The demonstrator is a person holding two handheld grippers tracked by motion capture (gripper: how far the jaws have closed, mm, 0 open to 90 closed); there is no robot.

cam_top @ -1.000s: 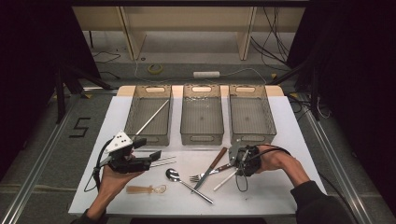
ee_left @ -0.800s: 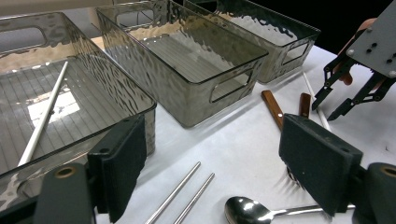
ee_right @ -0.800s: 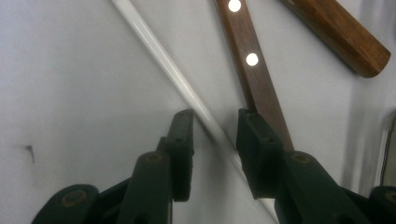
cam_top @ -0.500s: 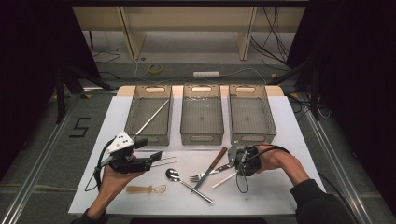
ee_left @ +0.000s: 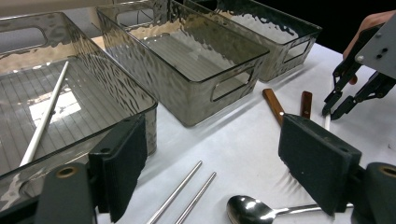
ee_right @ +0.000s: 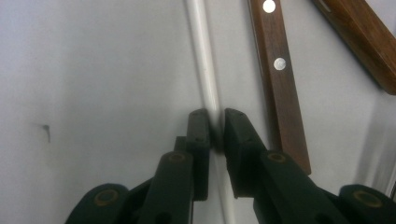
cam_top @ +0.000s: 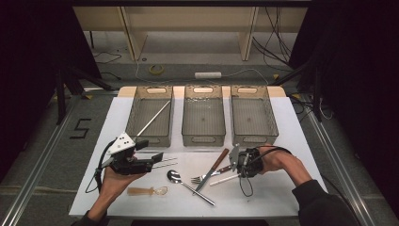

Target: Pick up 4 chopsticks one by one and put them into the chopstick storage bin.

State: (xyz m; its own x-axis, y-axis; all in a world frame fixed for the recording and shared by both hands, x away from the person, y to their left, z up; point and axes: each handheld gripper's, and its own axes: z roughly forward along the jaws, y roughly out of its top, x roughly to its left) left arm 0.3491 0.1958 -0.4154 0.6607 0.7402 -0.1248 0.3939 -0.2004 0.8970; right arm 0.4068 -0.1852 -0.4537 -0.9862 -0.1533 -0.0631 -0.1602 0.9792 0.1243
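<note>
White chopstick (ee_right: 204,70) was clamped in right gripper (ee_right: 215,122) jaws, just closed; pickup step; left gripper (ee_left: 212,163) jaws apart; next probably lift toward left bin (cam_top: 149,123).

**A lab recording bench, not a kitchen**

I'm working in a dark lab: a white table (cam_top: 291,188) on a grey floor, cables (cam_top: 277,33) at one o'clock, a tape roll (cam_top: 156,69) at eleven, a taped number (cam_top: 81,128) at nine.

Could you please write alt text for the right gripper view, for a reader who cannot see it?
The right gripper has closed its black jaws on a white chopstick lying on the white table. Two brown wooden handles lie beside it.
</note>
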